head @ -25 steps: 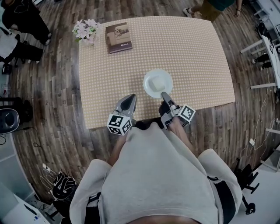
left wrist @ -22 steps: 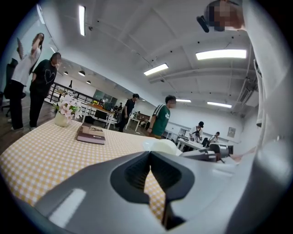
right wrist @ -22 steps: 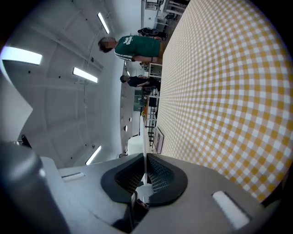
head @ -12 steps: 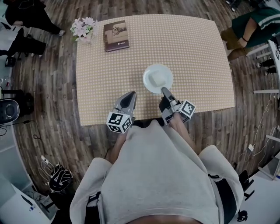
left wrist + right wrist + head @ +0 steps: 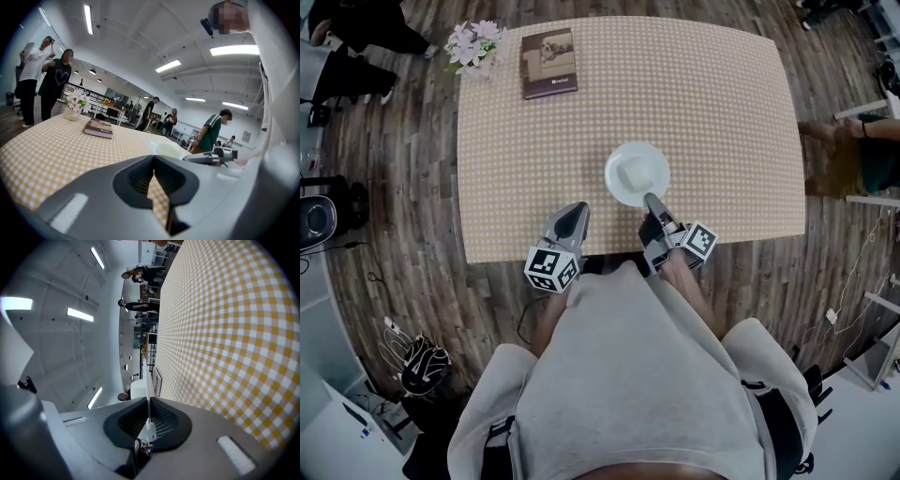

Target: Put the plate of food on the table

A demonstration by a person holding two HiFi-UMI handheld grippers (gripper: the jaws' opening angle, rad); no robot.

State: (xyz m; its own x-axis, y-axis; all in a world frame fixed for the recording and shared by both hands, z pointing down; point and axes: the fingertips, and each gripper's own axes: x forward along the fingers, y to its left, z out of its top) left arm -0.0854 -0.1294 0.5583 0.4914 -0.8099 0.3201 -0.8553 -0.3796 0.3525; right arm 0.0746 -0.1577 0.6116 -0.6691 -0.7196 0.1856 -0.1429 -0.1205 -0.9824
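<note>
- The left gripper (image 5: 576, 212) has its jaws pressed together with nothing between them. It hangs over the near edge of the table (image 5: 722, 103), apart from the plate.
- The plate (image 5: 617, 161) lies ahead and to the right of the left gripper's tip, and straight ahead of the right gripper's tip. It is round, so no long axis matters. A white block of food (image 5: 635, 174) sits at its middle.
- The right gripper (image 5: 652, 200) is pinching the plate's near rim, which runs edge-on between its pads (image 5: 149, 394).
- The plate reaches away from the right gripper over the checked cloth and looks about level with it. I cannot tell whether its base touches the cloth.
- Judged from this, setting down and letting go falls to the right hand; the left is near but idle.
</note>
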